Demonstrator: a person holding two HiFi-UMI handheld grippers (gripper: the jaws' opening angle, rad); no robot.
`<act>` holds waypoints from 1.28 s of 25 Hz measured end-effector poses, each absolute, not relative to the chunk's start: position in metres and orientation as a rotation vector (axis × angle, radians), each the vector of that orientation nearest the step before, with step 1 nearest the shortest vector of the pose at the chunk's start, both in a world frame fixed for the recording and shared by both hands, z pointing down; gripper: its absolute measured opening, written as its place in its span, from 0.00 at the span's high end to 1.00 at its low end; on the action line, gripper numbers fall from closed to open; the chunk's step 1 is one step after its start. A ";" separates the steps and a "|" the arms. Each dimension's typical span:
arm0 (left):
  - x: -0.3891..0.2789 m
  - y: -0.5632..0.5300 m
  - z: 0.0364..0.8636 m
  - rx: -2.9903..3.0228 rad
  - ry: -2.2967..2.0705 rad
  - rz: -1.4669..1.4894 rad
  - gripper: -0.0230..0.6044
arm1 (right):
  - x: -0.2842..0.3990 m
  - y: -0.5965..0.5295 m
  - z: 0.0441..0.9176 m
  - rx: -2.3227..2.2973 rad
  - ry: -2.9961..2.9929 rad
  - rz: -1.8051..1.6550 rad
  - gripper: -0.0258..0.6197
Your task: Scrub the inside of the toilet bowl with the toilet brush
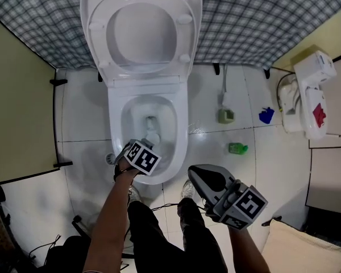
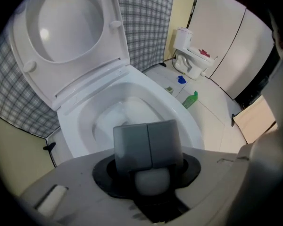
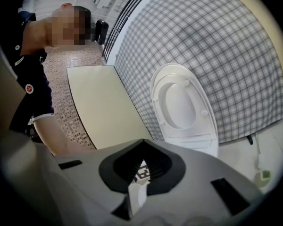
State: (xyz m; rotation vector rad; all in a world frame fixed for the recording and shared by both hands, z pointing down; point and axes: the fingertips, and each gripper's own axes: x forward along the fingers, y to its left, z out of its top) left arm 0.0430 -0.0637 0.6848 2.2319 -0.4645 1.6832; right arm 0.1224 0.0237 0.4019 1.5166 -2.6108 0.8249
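Observation:
The white toilet [image 1: 179, 127] stands with lid and seat [image 1: 141, 24] up, and its bowl [image 2: 132, 108] is open. My left gripper [image 1: 146, 147] points steeply down over the bowl's near rim. It is shut on the toilet brush's white handle [image 2: 152, 180], which shows just behind the joined grey pads [image 2: 132, 145]. The brush's pale lower end [image 1: 152, 131] reaches into the bowl near the drain. My right gripper [image 1: 198, 174] hangs apart at the toilet's near right, above the floor. Its dark jaws are together with nothing in them [image 3: 141, 144].
By the wall right of the toilet stand a small greenish holder with a white stick [image 1: 225, 114], a green bottle [image 1: 237, 148] and a blue object [image 1: 266, 115]. A white fixture with red on it [image 1: 307, 95] fills the right corner. A beige panel [image 1: 17, 107] bounds the left.

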 end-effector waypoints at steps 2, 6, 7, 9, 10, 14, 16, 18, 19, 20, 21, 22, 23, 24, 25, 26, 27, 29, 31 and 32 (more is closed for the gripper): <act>0.034 -0.050 0.671 2.225 -0.432 1.660 0.70 | 0.115 0.020 0.395 1.500 -2.631 0.820 0.96; 0.015 -0.014 0.642 2.212 -0.293 1.709 0.70 | 0.101 0.016 0.387 1.476 -2.660 0.814 0.96; 0.012 -0.006 0.636 2.212 -0.245 1.727 0.70 | 0.099 0.016 0.387 1.472 -2.663 0.814 0.96; 0.005 0.007 0.629 2.211 -0.168 1.748 0.70 | 0.095 0.015 0.389 1.464 -2.664 0.817 0.96; 0.003 0.009 0.628 2.211 -0.150 1.751 0.70 | 0.093 0.014 0.390 1.462 -2.664 0.819 0.96; 0.007 0.000 0.636 2.225 -0.149 1.764 0.70 | 0.092 0.012 0.394 1.466 -2.657 0.827 0.96; 0.016 -0.010 0.642 2.245 -0.154 1.799 0.70 | 0.095 0.012 0.398 1.476 -2.640 0.837 0.96; 0.024 -0.024 0.652 2.270 -0.160 1.865 0.70 | 0.099 0.012 0.402 1.491 -2.627 0.843 0.96; 0.027 -0.031 0.659 2.280 -0.163 1.904 0.70 | 0.101 0.012 0.404 1.499 -2.621 0.844 0.96; 0.031 -0.039 0.666 2.290 -0.164 1.939 0.70 | 0.103 0.011 0.405 1.507 -2.616 0.845 0.96; 0.034 -0.047 0.674 2.297 -0.164 1.965 0.70 | 0.105 0.010 0.407 1.516 -2.610 0.845 0.96; 0.038 -0.054 0.681 2.302 -0.163 1.982 0.70 | 0.108 0.009 0.409 1.525 -2.604 0.844 0.96; 0.042 -0.061 0.689 2.307 -0.161 1.993 0.70 | 0.110 0.008 0.411 1.535 -2.598 0.842 0.96; 0.046 -0.069 0.696 2.311 -0.158 2.003 0.70 | 0.112 0.007 0.414 1.545 -2.592 0.840 0.96; 0.050 -0.076 0.704 2.315 -0.153 2.014 0.70 | 0.114 0.006 0.417 1.554 -2.587 0.839 0.96; 0.053 -0.083 0.711 2.319 -0.144 2.025 0.70 | 0.116 0.006 0.420 1.564 -2.581 0.839 0.96; 0.056 -0.089 0.717 2.322 -0.130 2.038 0.70 | 0.118 0.006 0.422 1.574 -2.574 0.843 0.96; 0.059 -0.100 0.723 2.323 -0.098 2.058 0.70 | 0.122 0.006 0.425 1.603 -2.558 0.853 0.96; 0.060 -0.105 0.717 2.321 -0.078 2.059 0.70 | 0.126 0.007 0.424 1.629 -2.553 0.857 0.96; 0.058 -0.103 0.713 2.321 -0.070 2.055 0.70 | 0.126 0.009 0.422 1.634 -2.554 0.859 0.96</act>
